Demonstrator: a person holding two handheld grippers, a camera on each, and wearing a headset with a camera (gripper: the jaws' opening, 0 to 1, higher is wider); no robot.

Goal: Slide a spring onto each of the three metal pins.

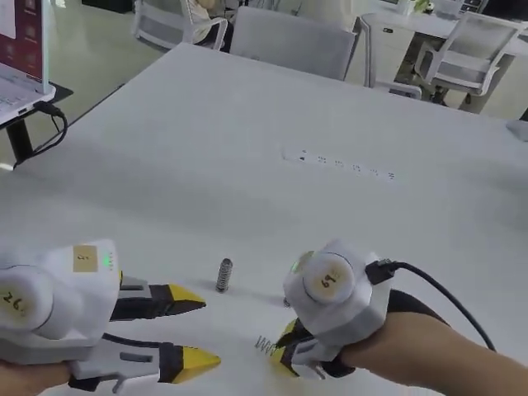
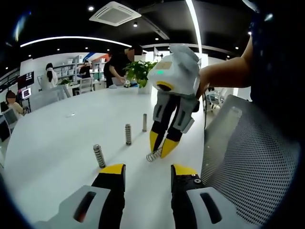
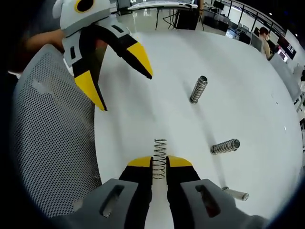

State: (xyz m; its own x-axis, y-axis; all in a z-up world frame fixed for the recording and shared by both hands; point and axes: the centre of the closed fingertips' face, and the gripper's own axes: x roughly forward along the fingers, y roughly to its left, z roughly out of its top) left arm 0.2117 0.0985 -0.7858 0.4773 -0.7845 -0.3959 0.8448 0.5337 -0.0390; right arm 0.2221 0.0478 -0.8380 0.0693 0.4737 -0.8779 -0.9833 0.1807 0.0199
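Note:
My right gripper (image 3: 160, 162) is shut on a loose spring (image 3: 160, 155), low over the white table (image 1: 247, 165). The same spring (image 1: 264, 343) pokes out left of the right gripper (image 1: 285, 351) in the head view, and it hangs at the tips in the left gripper view (image 2: 153, 155). Two pins wear springs (image 3: 198, 89) (image 3: 225, 146); a third pin (image 3: 236, 193) is bare. The left gripper view lines them up: sprung (image 2: 98, 155), sprung (image 2: 127, 134), bare (image 2: 144, 122). One sprung pin (image 1: 223, 275) stands between the grippers. My left gripper (image 1: 196, 327) is open and empty, left of the spring.
A mesh chair back (image 2: 248, 157) sits close by the table's near edge. A row of small marks (image 1: 342, 163) lies on the table farther out. Office chairs (image 1: 470, 54) stand beyond the far edge, and a laptop (image 1: 21, 58) is on a stand at the left.

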